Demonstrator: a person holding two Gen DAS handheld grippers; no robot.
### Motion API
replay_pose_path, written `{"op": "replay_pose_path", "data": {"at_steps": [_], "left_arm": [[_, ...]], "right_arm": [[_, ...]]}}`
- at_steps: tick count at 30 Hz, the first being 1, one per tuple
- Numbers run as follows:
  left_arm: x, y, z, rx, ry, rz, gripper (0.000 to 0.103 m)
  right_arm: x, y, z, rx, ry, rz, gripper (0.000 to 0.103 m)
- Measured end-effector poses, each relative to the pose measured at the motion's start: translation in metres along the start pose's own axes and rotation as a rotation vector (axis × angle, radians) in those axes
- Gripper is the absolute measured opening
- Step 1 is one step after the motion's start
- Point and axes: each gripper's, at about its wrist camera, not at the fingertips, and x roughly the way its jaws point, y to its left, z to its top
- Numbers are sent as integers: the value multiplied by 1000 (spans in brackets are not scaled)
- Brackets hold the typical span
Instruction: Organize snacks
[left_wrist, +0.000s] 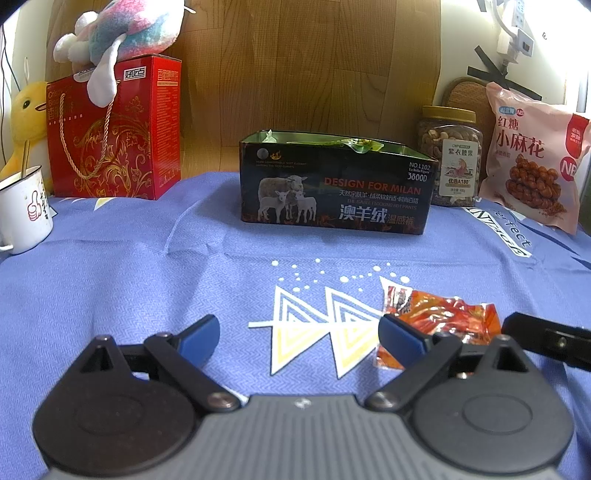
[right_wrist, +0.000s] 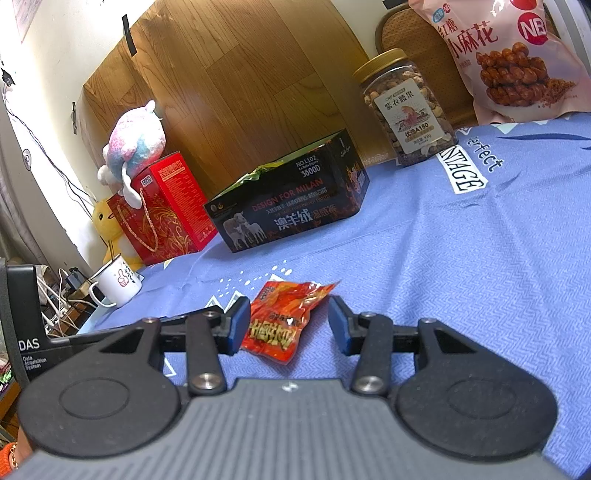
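Observation:
A small orange-red snack packet (right_wrist: 286, 321) lies flat on the blue cloth (right_wrist: 461, 266). My right gripper (right_wrist: 290, 325) is open, with the packet lying between its two blue pads (right_wrist: 238, 325), not squeezed. In the left wrist view the same packet (left_wrist: 439, 317) lies just beyond my right-hand pad. My left gripper (left_wrist: 297, 336) is open and empty, low over the cloth (left_wrist: 129, 280). A black open box (left_wrist: 336, 184) printed with sheep stands at the back centre and holds greenish packets; it also shows in the right wrist view (right_wrist: 291, 206).
A nut jar (left_wrist: 448, 155) and a pink bag of twisted snacks (left_wrist: 535, 155) stand at the back right. A red gift box (left_wrist: 114, 125) with a plush toy (left_wrist: 122, 33) on top, a yellow duck (left_wrist: 27, 118) and a white mug (left_wrist: 24, 206) stand at the back left.

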Motion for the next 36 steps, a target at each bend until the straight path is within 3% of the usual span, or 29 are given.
{"op": "replay_pose_path", "data": {"at_steps": [36], "left_arm": [[1,-2,0,0,9,-13,96]], "right_arm": [[0,-1,0,-1,1,7,55]]}}
